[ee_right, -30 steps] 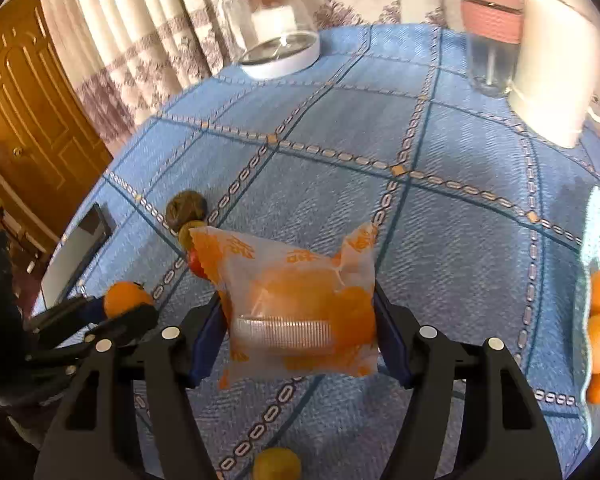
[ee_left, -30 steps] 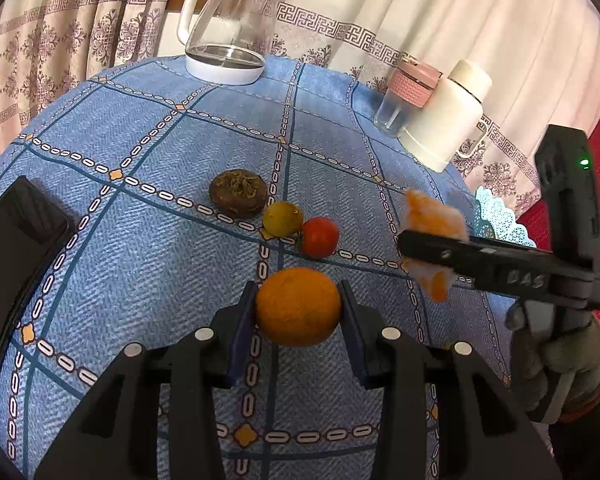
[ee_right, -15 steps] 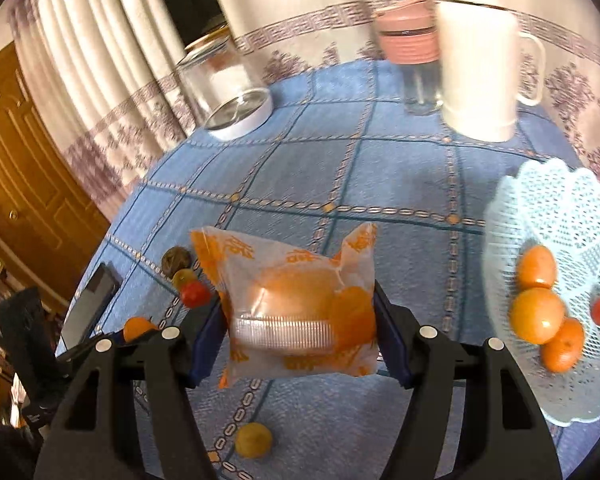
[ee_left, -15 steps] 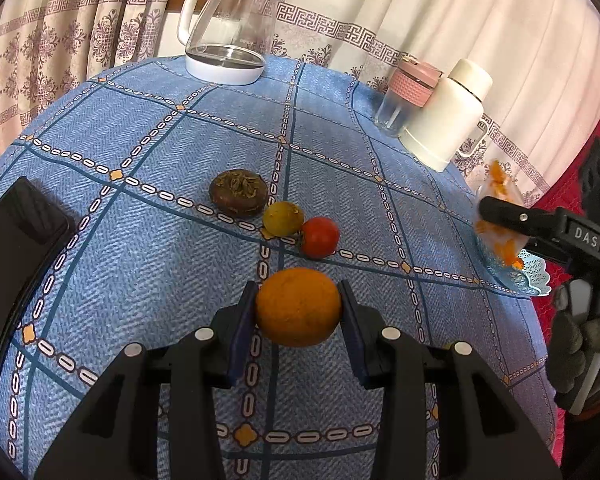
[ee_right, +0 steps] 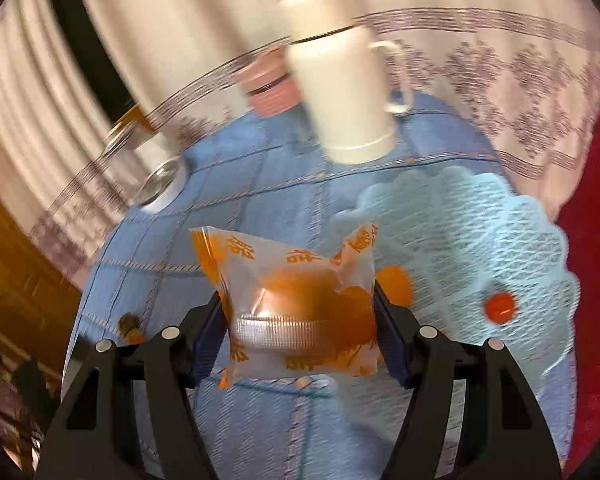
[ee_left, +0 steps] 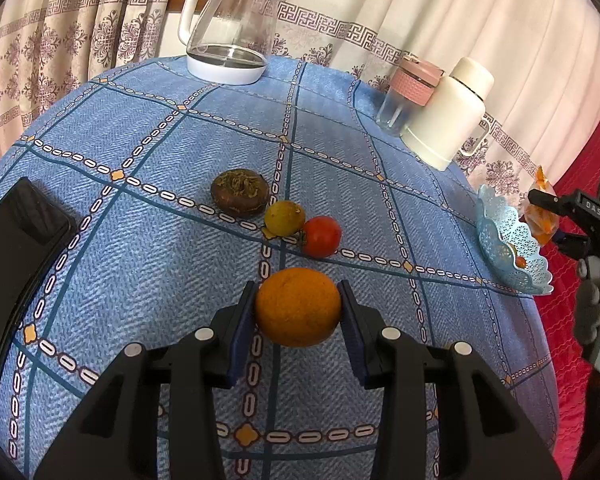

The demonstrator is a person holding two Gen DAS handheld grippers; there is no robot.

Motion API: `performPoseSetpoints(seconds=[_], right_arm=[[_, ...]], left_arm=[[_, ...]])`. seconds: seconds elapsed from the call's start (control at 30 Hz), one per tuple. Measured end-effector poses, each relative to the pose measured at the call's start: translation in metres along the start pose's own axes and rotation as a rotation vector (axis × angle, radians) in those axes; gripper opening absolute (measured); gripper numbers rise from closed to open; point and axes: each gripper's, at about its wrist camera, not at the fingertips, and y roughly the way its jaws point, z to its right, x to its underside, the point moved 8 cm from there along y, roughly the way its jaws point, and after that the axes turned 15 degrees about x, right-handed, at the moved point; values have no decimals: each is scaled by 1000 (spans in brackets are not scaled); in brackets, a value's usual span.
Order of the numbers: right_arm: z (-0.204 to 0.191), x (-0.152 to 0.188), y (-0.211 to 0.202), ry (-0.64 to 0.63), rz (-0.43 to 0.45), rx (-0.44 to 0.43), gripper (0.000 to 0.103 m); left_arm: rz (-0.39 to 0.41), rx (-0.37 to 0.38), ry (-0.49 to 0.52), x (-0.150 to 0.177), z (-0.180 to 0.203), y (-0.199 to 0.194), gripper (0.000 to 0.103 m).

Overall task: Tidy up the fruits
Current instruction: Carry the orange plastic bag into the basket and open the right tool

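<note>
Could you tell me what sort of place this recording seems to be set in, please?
Most likely a room in a home. The table wears a blue checked tablecloth, patterned curtains hang behind it, and a glass kettle and a white thermos jug stand near the far edge.

Bright daylight, one sharp view and one smeared by motion.

The left wrist view is crisp and evenly lit: light glows through the pale curtains (ee_left: 380, 8) behind the far edge of the table (ee_left: 140, 240), and the fruits lying there cast only soft, short shadows toward the camera. The glass kettle (ee_left: 232, 36) carries mild reflections. Fisheye bending bulges the table's checked cloth and darkens the frame corners. The right wrist view is heavily motion-blurred: the white jug (ee_right: 340, 80), the curtain pattern and the blue basket (ee_right: 500, 240) streak, while the wrapped fruit packet (ee_right: 296, 304) stays fairly sharp, with glare on its plastic.
</note>
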Motion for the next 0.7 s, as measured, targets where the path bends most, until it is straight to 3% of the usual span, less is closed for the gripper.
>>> performPoseSetpoints(seconds=[0.37,0.7], right_arm=[[55,-26,38,98,-40,172,68],[77,-23,80,99,-155,329,68]], left_arm=[[-1,0,-2,0,-1,-1,40],[-1,0,-2,0,-2,0,40]])
